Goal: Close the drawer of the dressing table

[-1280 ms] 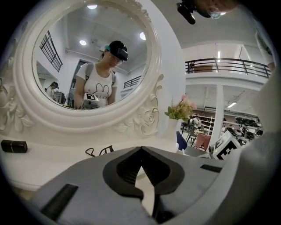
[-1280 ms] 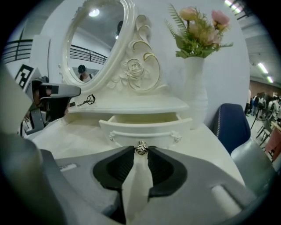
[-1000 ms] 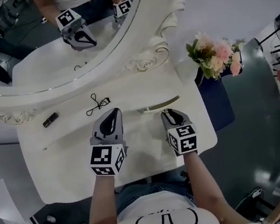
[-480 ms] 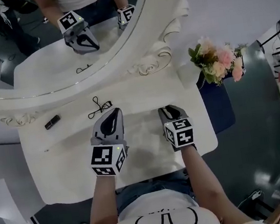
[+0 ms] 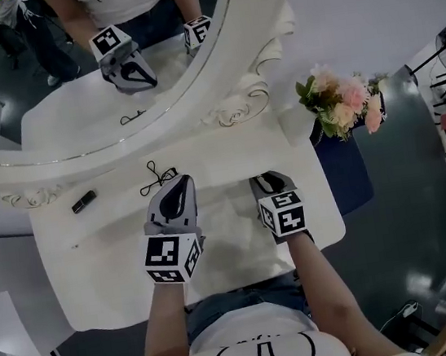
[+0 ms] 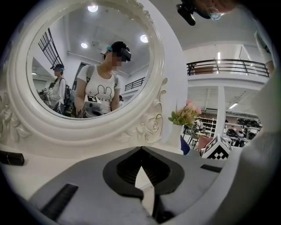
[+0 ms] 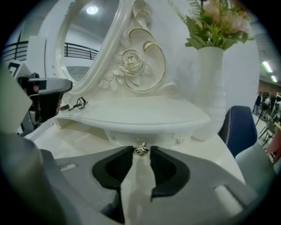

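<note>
The white dressing table (image 5: 94, 257) has a small drawer (image 7: 127, 134) under its raised shelf (image 7: 145, 115), and the drawer front sits in close beneath the shelf edge. My right gripper (image 5: 266, 177) (image 7: 141, 150) is shut on the drawer's little metal knob (image 7: 140, 149), which sits between the jaw tips. My left gripper (image 5: 180, 179) (image 6: 141, 148) hovers over the tabletop to the left, shut and holding nothing. From the head view the drawer itself is hidden under the shelf.
A big oval mirror (image 5: 68, 71) stands behind the shelf. On the shelf lie a black wire tool (image 5: 155, 177) and a small black tube (image 5: 84, 201). A white vase of flowers (image 5: 336, 104) stands at the right end, with a blue chair (image 5: 349, 168) beyond it.
My right gripper has moved toward the mirror with the knob. The dark gap of the open drawer beside it has gone. The left gripper has stayed put.
</note>
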The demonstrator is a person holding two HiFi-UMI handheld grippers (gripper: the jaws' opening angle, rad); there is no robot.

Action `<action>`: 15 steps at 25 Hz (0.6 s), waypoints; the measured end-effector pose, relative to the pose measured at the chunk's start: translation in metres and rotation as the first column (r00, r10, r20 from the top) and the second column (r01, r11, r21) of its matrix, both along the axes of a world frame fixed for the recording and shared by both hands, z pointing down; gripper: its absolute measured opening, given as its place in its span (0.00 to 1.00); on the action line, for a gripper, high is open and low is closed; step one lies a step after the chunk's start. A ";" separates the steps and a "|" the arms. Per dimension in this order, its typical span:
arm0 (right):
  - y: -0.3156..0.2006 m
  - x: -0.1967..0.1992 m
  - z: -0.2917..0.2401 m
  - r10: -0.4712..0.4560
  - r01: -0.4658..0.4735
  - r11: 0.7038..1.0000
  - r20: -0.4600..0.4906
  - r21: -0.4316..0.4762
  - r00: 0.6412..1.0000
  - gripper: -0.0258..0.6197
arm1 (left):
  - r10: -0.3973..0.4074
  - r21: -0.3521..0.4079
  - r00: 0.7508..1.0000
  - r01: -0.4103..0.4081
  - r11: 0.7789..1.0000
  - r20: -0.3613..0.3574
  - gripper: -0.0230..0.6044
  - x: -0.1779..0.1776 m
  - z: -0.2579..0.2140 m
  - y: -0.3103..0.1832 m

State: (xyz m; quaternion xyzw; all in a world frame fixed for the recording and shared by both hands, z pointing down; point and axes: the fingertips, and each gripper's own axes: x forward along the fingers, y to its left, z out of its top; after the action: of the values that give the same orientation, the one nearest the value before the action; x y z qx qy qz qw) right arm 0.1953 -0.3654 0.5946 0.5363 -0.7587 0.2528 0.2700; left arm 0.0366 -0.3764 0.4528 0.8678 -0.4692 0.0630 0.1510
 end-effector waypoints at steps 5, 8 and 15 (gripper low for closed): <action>0.016 0.003 -0.003 0.059 -0.059 0.998 0.027 0.004 0.998 0.54 | 0.023 0.013 1.000 -0.023 1.000 -0.007 0.03 0.000 -0.004 0.011; 0.027 0.005 -0.015 0.103 -0.105 0.993 0.039 0.054 0.994 0.63 | 0.044 0.021 0.999 -0.044 0.999 -0.013 0.03 0.000 -0.007 0.024; 0.057 -0.006 -0.060 0.084 -0.091 0.985 0.052 0.149 0.995 0.63 | 0.093 0.057 0.995 -0.091 0.994 -0.030 0.03 0.004 -0.020 0.053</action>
State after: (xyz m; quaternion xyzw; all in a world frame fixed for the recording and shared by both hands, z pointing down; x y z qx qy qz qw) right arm 0.1892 -0.3084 0.5347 0.5822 -0.7573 0.2181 0.1998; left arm 0.0403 -0.3232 0.4331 0.8934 -0.4276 0.0426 0.1311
